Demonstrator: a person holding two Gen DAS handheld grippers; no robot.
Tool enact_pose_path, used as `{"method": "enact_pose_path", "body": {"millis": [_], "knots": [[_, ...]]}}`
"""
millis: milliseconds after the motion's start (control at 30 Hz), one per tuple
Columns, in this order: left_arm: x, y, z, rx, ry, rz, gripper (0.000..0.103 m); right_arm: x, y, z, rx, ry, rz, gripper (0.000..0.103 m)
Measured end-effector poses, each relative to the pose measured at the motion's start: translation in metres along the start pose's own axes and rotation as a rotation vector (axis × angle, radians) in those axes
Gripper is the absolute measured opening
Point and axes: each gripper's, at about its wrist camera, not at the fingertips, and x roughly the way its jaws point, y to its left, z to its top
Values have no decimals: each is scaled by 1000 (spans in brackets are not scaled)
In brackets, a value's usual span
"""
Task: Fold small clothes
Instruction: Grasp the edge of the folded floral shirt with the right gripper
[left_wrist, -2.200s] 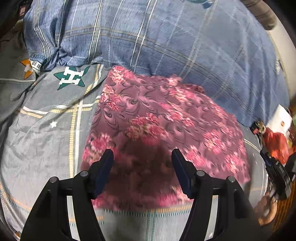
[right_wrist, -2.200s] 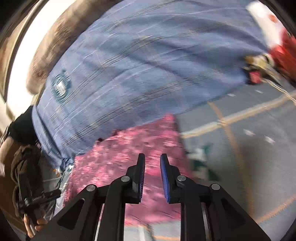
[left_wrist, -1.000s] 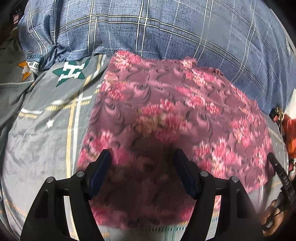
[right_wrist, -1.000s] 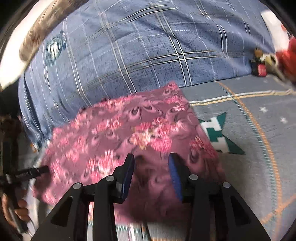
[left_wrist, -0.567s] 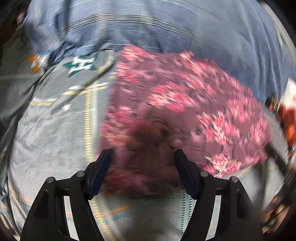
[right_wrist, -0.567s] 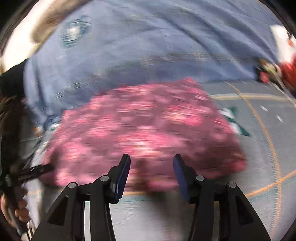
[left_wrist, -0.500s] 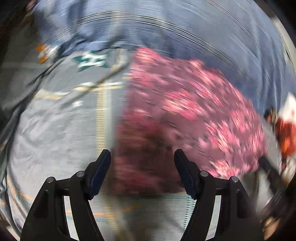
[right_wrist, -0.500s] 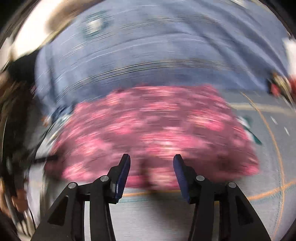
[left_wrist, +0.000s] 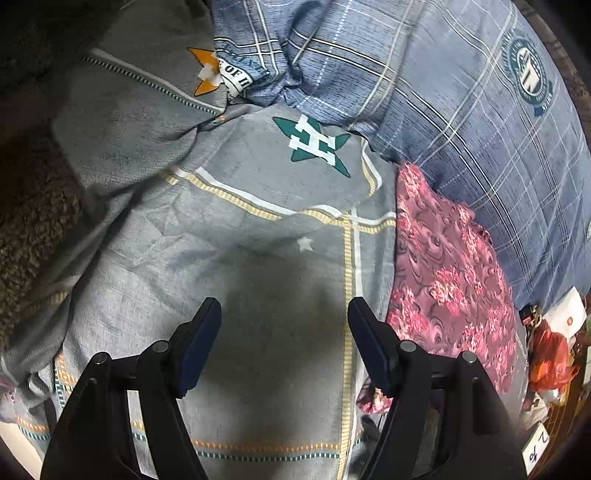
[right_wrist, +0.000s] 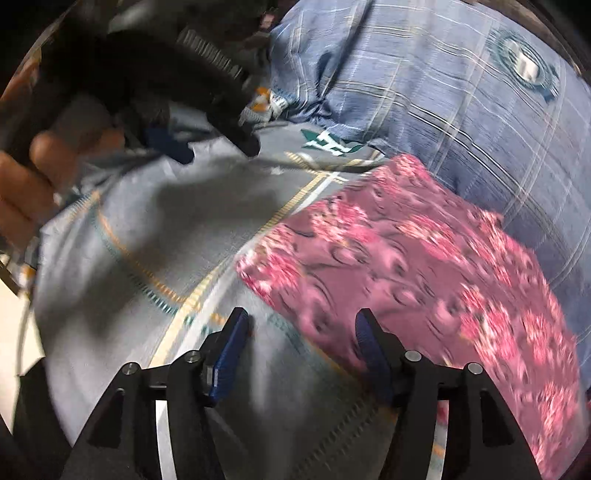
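Note:
A folded pink floral garment (left_wrist: 447, 280) lies flat on the grey bed sheet (left_wrist: 258, 229), at the right of the left wrist view. My left gripper (left_wrist: 284, 321) hangs open over bare sheet to the left of it, nothing between its fingers. In the right wrist view the same floral garment (right_wrist: 424, 266) fills the right half. My right gripper (right_wrist: 301, 330) is over the garment's near left edge, its jaws opening with only sheet and the cloth's corner below them. The other gripper and a hand (right_wrist: 33, 173) show at upper left.
A blue plaid duvet (left_wrist: 443, 92) is bunched along the far side of the bed. A brown fuzzy blanket (left_wrist: 26, 236) lies at the left edge. Red bags and small items (left_wrist: 550, 354) sit at the right beyond the garment.
Both grippers swept left off the floral garment, which now lies to their right. The right gripper's jaws widened. The garment stayed flat on the sheet.

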Motion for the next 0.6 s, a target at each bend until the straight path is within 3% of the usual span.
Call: {"method": "enact_pose_path", "body": {"millis": [100,167,200,233,333,433,600], "knots": [[3,1,5,-14,10,-18,70,12,-1,11,18,-14,-42,69],[4,0,8,-16,16,-28,70,16,-11,15,55,-27,-56,62],[4,-3,9,-13,19,-35,70,17,-15,16,72,-28,-48,29],[5,-7,12,-9,22,-44,71,18,-22,17,95,-18,-33,11],[7,-18,19,0,41,-88,71,0,-46,16,185,-88,-3,10],[12,-39,33,-14,59,-185,71,-27,-71,10,289,-167,27,10],[40,-92,55,-16,126,-285,71,-44,-93,4,351,-211,64,9]]}}
